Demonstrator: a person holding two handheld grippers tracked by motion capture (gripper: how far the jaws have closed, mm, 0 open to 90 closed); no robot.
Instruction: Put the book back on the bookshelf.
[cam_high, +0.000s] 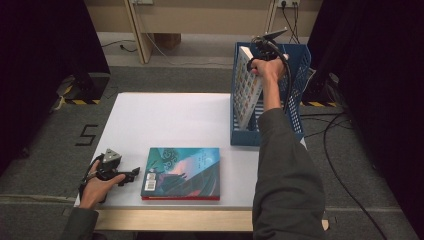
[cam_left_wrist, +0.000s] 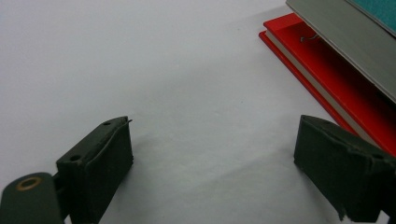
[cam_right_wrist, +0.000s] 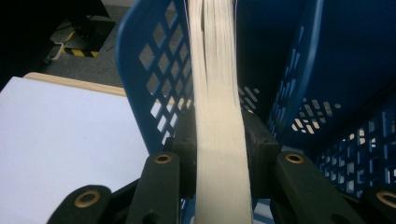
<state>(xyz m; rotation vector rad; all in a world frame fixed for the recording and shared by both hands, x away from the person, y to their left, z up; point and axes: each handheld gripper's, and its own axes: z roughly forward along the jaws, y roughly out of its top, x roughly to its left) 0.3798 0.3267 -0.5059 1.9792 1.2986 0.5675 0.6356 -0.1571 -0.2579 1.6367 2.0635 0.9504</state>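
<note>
A picture book stands upright in the blue mesh basket at the table's back right. My right gripper is shut on its top edge. In the right gripper view the pale page edge runs between the two pads of that gripper, with the basket wall to the left. A teal-covered book lies flat near the table's front edge, with a red edge underneath. My left gripper rests just left of it, open and holding nothing. In the left gripper view the left gripper has the red cover to its right.
The white table top lies bare between the flat book and the basket. Cables trail over the floor at the right, and dark curtains hang on both sides. A wooden frame stands beyond the table's far edge.
</note>
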